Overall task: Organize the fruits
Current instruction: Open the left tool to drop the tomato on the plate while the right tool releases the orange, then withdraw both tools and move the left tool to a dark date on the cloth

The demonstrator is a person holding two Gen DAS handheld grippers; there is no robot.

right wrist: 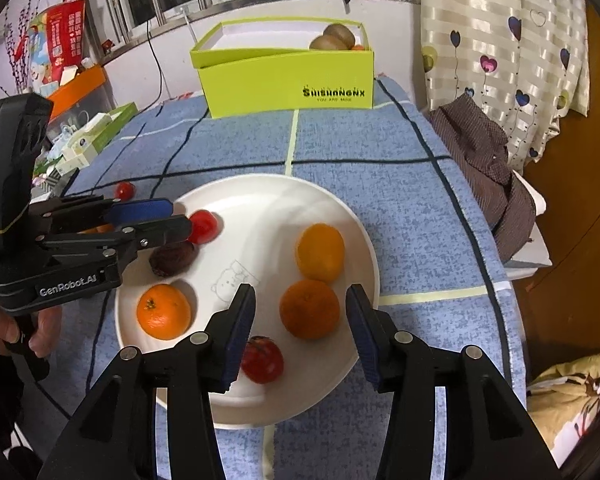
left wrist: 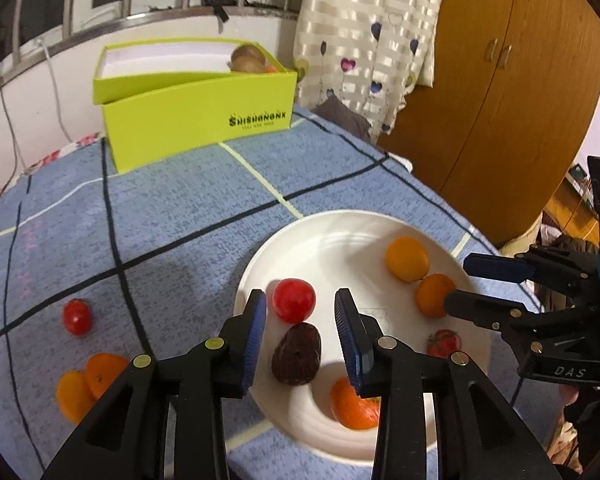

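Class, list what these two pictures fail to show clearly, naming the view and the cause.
- Contents of the green box: both views, its front wall hides all but the kiwis.
- Orange on the plate: left wrist view, left tool finger covers part.
- Small drawing on the plate: right wrist view, too faint.

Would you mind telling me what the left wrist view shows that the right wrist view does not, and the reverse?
Only the left wrist view shows two orange mandarins lying together on the blue checked tablecloth, and a brown wooden wardrobe. Only the right wrist view shows a red printed bag, small cartons and a crumpled brown checked cloth. Both show the round white plate of fruit, the dark brown date, the lime green cardboard box holding brown kiwis, and both open grippers.
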